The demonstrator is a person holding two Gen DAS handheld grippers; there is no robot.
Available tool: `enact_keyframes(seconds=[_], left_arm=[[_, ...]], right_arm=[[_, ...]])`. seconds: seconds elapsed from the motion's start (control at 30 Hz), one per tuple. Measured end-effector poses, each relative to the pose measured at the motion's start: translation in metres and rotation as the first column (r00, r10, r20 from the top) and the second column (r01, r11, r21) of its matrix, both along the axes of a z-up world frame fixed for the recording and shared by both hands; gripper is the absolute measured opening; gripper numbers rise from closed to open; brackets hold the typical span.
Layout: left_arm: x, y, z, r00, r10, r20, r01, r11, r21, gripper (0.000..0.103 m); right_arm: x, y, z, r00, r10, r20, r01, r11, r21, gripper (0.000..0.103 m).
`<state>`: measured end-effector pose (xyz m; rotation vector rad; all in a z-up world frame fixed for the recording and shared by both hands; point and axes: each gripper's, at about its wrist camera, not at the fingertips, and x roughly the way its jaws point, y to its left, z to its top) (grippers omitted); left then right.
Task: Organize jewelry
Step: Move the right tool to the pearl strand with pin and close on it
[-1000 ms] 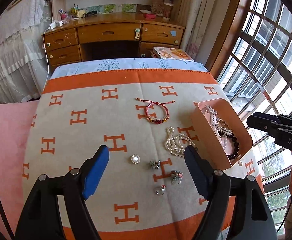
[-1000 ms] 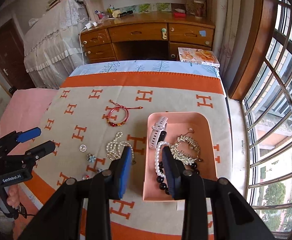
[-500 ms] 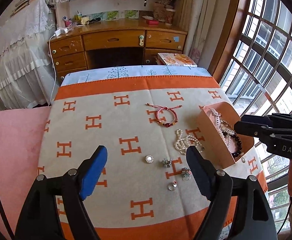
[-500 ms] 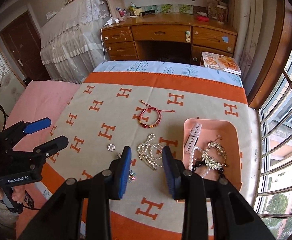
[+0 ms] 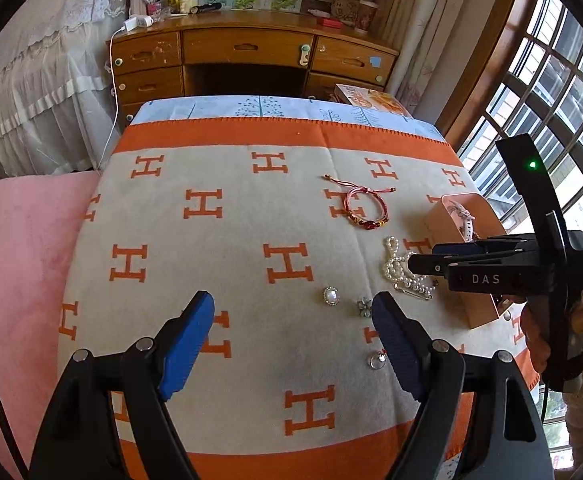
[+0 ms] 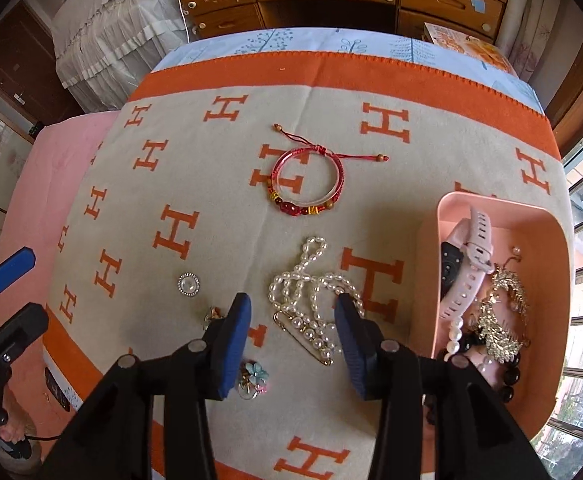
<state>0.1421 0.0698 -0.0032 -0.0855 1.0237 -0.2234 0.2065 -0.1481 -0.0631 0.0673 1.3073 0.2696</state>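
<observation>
The right gripper (image 6: 291, 312) hangs over the pearls (image 6: 311, 284), its jaws parted, having just been opening, with the strand below and between them but ungripped. Its fingers hide part of the pearls and of the flower ring (image 6: 253, 376) beside them. The pearls are white beads, looped, with a gold pin, lying on the blanket (image 6: 211, 220) just left of the pink tray (image 6: 431, 264). The red bracelet (image 6: 307, 184) lies beyond the pearls. The left gripper (image 5: 291, 320) stands wide, empty.
</observation>
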Motion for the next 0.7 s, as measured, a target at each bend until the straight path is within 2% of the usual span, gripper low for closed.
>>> enact_keyframes(seconds=[0.2, 0.6, 0.7], left_arm=[[0.003, 0.01, -0.013, 1.0, 0.007, -0.023, -0.007, 1.0, -0.011, 0.08], [0.005, 0.016, -0.021, 1.0, -0.002, -0.03, 0.0, 0.999, -0.045, 0.08], [0.005, 0.017, -0.022, 0.999, -0.004, -0.032, 0.002, 0.999, -0.053, 0.08]], right_arm=[[0.014, 0.004, -0.022, 0.992, -0.062, -0.11, 0.064, 0.998, 0.017, 0.044], [0.023, 0.017, -0.034, 0.976, -0.138, -0.171, 0.128, 0.989, -0.067, 0.044], [0.024, 0.021, -0.034, 0.976, -0.15, -0.159, 0.137, 0.987, -0.09, 0.044]])
